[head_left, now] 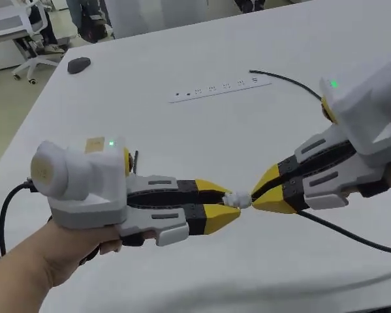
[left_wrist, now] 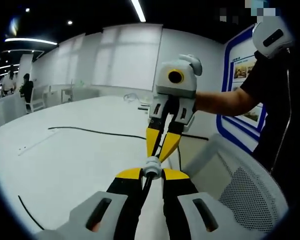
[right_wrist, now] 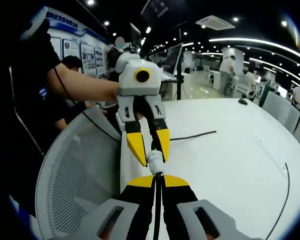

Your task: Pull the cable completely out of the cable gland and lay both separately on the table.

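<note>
Left gripper (head_left: 229, 202) clamping cable gland (head_left: 238, 199), right gripper (head_left: 255, 198) pinching cable (head_left: 352, 236)

No text is legible. The wall posters (right_wrist: 87, 52), upper left of the right gripper view, carry print too small to read.

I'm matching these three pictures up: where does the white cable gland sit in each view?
Head view: cable gland low centre, between the meeting yellow fingers.
Left gripper view: centre, held by the left gripper.
Right gripper view: centre, above the right gripper, on the black cable.
Shared landmark: the white table behind it.
</note>
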